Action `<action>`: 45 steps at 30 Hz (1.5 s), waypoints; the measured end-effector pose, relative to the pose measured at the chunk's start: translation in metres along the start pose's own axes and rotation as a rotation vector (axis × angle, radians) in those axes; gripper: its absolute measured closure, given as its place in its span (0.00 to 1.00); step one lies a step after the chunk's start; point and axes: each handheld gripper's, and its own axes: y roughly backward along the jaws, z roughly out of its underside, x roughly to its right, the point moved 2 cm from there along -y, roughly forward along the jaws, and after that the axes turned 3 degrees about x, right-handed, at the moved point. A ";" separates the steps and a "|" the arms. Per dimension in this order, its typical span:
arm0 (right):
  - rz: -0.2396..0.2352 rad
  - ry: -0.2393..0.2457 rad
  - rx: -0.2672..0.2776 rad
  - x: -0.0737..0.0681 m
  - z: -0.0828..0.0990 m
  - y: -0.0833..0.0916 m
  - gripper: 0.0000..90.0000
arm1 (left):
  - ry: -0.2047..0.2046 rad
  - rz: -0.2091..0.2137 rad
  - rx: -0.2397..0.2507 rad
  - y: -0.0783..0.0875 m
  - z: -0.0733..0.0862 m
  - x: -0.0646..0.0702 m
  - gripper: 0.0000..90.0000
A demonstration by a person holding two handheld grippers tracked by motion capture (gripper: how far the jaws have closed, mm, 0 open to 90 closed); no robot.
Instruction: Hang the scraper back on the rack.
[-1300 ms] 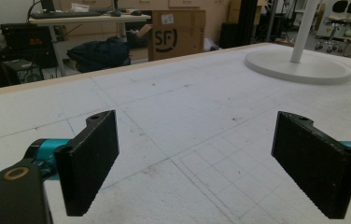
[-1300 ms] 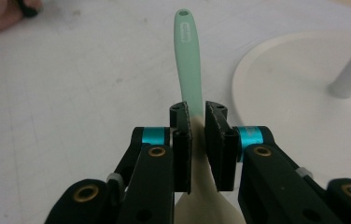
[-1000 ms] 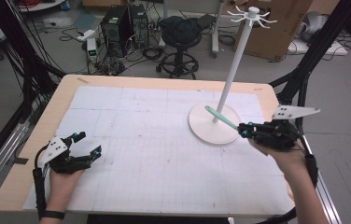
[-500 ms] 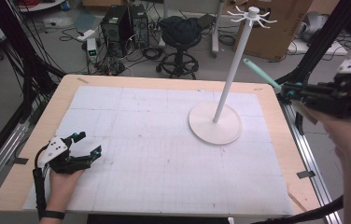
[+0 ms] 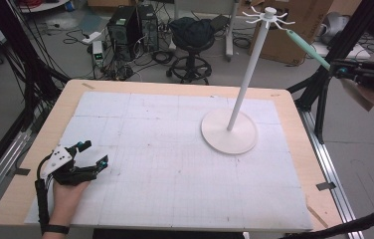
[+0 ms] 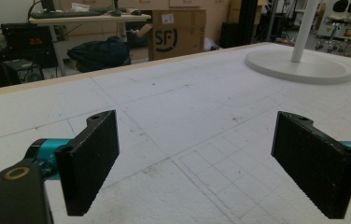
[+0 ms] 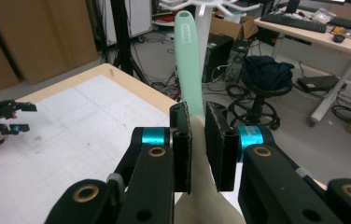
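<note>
A white hook stand [image 5: 245, 74] rises from a round base [image 5: 229, 132] at the table's right rear. My right gripper [image 5: 341, 69] is raised off the table's right side, shut on a spatula-like utensil with a mint-green handle [image 5: 307, 47]. The handle's tip points at the hooks [image 5: 269, 14] on top of the stand. In the right gripper view the handle [image 7: 187, 60] sticks up between the shut jaws of the gripper [image 7: 198, 144], with a beige blade below. My left gripper [image 5: 94, 152] rests open on the white mat at front left, nothing between its fingers [image 6: 89, 163].
The white gridded mat [image 5: 165, 149] covers the wooden table [image 5: 294, 129]. Black frame posts [image 5: 323, 94] stand close by the right gripper. A stool [image 5: 192, 37], computer towers [image 5: 130, 25] and cardboard boxes [image 5: 299, 30] stand on the floor behind.
The right gripper has risen from beside the stand's base, up and to the right, carrying the utensil; its handle tip now sits near the top hooks. The left gripper stays put.
</note>
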 end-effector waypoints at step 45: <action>0.035 -0.018 -0.051 0.009 0.011 -0.039 0.90 | -0.003 -0.001 0.000 0.000 0.000 0.000 0.17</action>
